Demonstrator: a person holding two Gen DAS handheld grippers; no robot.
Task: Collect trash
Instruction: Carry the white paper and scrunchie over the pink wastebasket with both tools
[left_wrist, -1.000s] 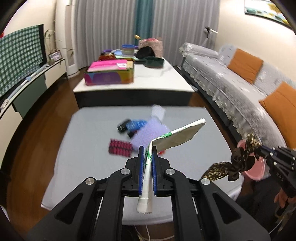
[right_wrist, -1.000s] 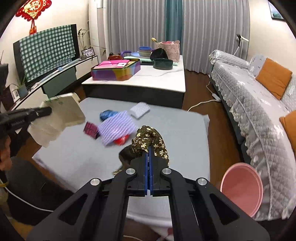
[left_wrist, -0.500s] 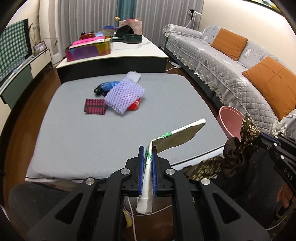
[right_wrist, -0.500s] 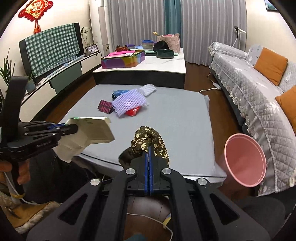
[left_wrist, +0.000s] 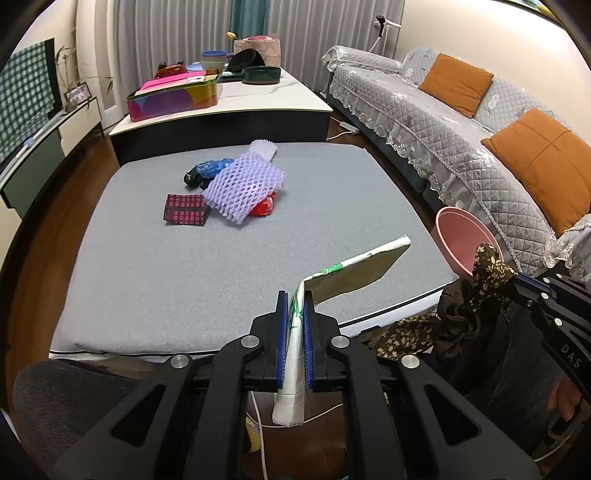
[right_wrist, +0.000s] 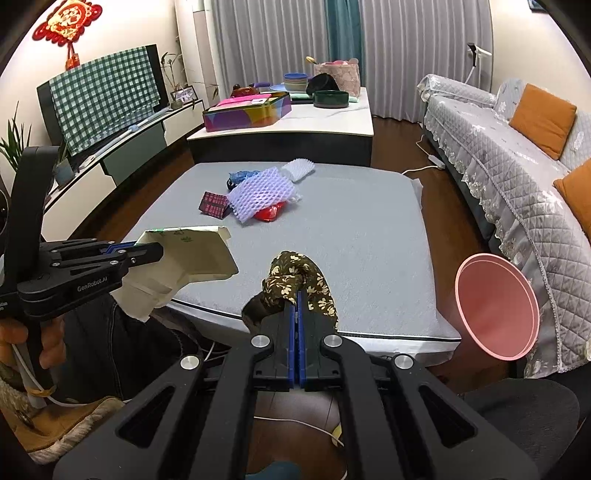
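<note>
My left gripper (left_wrist: 294, 295) is shut on a flattened white paper carton (left_wrist: 354, 269), which bends off to the right past the table's near edge. In the right wrist view that carton (right_wrist: 192, 254) hangs at the left. My right gripper (right_wrist: 297, 295) is shut on a dark floral cloth (right_wrist: 299, 277), seen from the left wrist view as a bunched floral cloth (left_wrist: 480, 280) at the right. A pink bin (right_wrist: 495, 306) stands on the floor by the table's right corner. More trash lies far on the grey table (left_wrist: 221, 266): a purple foam net (left_wrist: 245, 184), a dark red box (left_wrist: 184, 209), red and blue wrappers.
A low white table (left_wrist: 258, 99) with a colourful box, bowls and a basket stands beyond. A grey sofa (left_wrist: 461, 122) with orange cushions runs along the right. A TV cabinet lines the left wall. A person's legs and a white cable lie below the grippers.
Both grippers have pulled back from the table toward its near edge, each still holding its item. The pile of trash now looks farther away, and the pink bin shows more fully.
</note>
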